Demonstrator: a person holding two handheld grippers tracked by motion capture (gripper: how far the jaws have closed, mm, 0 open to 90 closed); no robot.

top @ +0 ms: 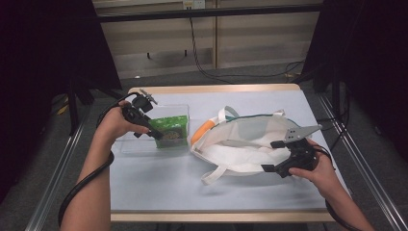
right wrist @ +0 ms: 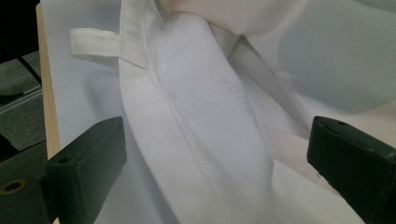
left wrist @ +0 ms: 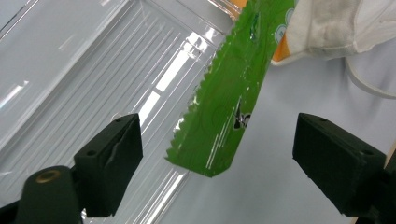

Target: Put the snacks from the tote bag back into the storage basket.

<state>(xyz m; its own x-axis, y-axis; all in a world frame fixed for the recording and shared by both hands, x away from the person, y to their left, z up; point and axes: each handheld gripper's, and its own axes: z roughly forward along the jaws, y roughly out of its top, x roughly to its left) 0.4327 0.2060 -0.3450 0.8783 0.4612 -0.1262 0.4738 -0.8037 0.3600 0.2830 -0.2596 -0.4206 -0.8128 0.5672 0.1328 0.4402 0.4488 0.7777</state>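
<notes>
A green snack packet [top: 171, 130] leans in a clear plastic tray [top: 129, 144] at the table's left. My left gripper [top: 154, 133] sits at the packet's left edge. In the left gripper view its jaws stand wide apart around the packet's serrated lower corner [left wrist: 224, 102] without pressing it, so the left gripper [left wrist: 219, 126] is open. A white cloth tote bag [top: 250, 137] lies right of centre, with an orange item [top: 201, 131] at its left opening. My right gripper [top: 272, 156] is open at the bag's right side, its jaws on either side of a fold of white cloth [right wrist: 205, 140].
The light blue table top [top: 159, 187] has a wooden rim. A bag strap [top: 214, 173] trails toward the front edge. Metal rails run along both sides of the table, and cables lie on the floor behind it.
</notes>
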